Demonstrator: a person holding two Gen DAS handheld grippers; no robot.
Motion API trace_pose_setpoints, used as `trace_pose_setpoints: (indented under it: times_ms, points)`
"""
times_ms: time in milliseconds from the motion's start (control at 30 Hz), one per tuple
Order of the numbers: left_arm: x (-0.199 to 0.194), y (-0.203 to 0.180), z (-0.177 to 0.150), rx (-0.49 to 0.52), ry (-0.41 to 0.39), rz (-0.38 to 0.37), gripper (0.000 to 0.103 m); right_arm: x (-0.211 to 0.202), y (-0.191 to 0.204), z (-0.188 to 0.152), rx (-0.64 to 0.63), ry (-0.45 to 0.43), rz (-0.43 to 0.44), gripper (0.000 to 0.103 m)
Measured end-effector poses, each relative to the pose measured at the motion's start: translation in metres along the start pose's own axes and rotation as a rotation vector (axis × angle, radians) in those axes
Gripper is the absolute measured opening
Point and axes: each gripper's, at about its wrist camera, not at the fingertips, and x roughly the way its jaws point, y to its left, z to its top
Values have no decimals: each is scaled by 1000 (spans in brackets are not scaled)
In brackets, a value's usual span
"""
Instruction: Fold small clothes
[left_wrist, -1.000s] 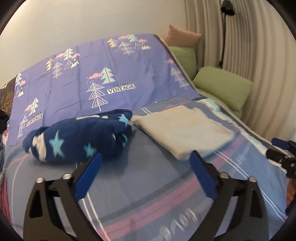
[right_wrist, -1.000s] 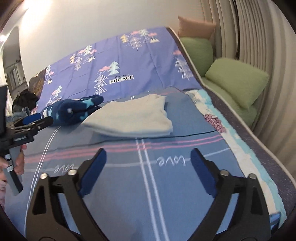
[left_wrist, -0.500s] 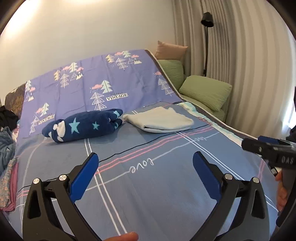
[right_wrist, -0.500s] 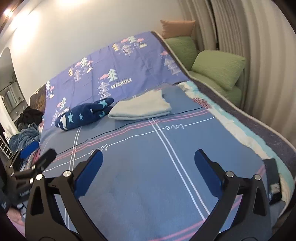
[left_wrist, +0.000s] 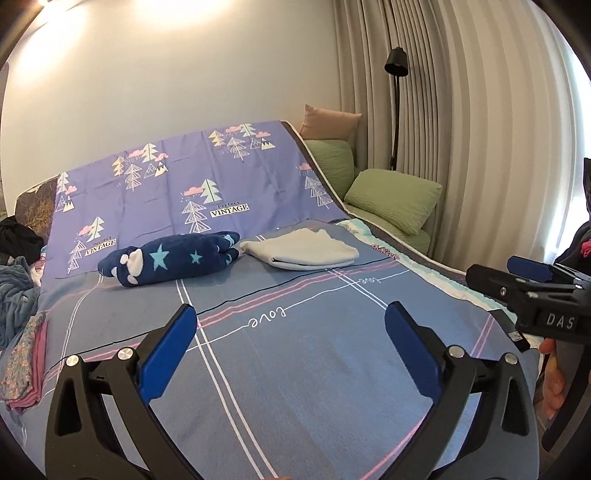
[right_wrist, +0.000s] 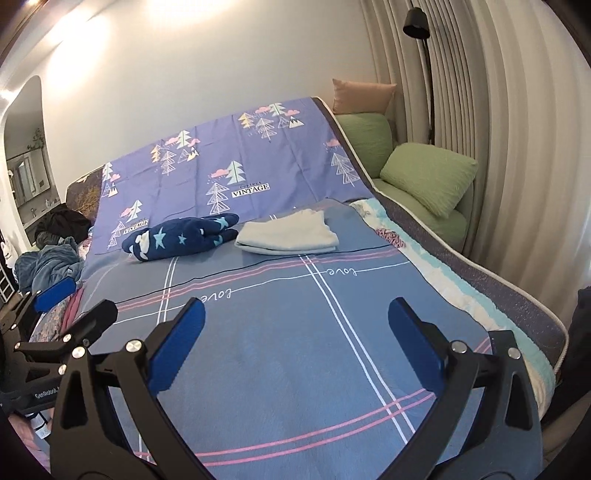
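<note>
Clothes already folded lie far ahead of both grippers on the bed: a navy star-patterned garment rolled into a thick bundle, and a cream garment folded flat just beside it, on its right. They sit close to the raised purple sheet, probably so that the near part of the bed is free as a working surface.

Left gripper hovers above the blue cover with its jaws wide apart and nothing between them. Right gripper is the same, spread open and empty, and it hangs level with the left one; each one appears at the edge of the other camera's view.

To the left of the left gripper, at the bed edge, lies a pile of unfolded clothes, floral and pink fabric, with a blue-grey heap beyond it. I judge that this pile is the supply, and the next piece would be taken from there.
</note>
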Motion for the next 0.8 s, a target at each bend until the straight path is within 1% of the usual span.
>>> trace_pose_setpoints:
  times_ms: [233, 367, 567, 700, 800]
  points:
    - [-8, 0, -3, -32, -1, -14, 102, -7, 1, -5, -8, 1, 6, 101]
    - [-12, 0, -4, -25, -4, 9, 102, -5, 1, -8, -4, 10, 12, 101]
    - [-13, 1, -6, -46, 2, 29, 102, -1, 2, -9, -8, 10, -10, 101]
    - [-9, 2, -7, -52, 17, 30, 102, -1, 3, -11, -14, 11, -17, 101]
    - [-10, 0, -7, -41, 11, 33, 102, 0, 3, -12, -14, 12, -25, 101]
